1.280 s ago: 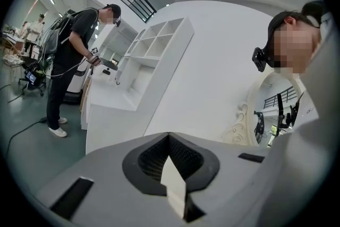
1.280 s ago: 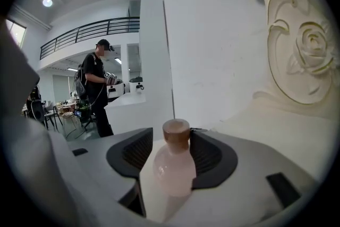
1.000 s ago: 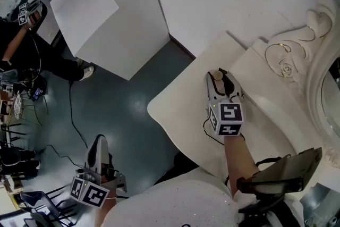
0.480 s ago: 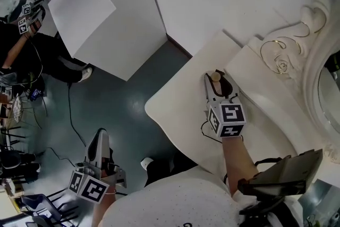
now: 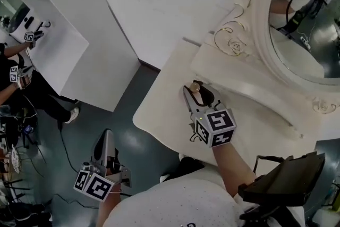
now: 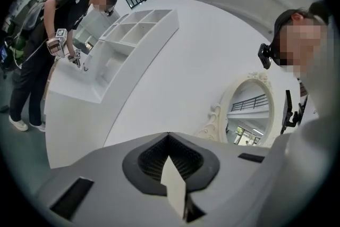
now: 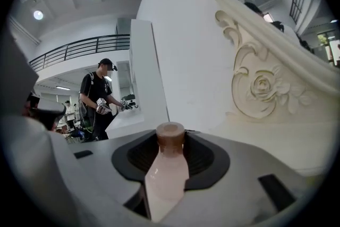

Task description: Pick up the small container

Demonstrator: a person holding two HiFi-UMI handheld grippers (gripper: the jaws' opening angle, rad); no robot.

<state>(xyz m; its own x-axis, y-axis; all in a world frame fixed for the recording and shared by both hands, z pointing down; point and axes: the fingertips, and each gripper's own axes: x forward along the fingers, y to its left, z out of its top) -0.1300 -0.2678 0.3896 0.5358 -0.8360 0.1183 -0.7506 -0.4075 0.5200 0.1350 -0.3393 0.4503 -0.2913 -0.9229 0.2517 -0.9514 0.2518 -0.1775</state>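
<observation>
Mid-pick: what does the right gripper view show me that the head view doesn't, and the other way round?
Only the right gripper view: the container's pale body, clamped between the right gripper's jaws. Only the head view: the left gripper, low over the floor and off the table. Both: the container's brown cap and the carved rose.
</observation>
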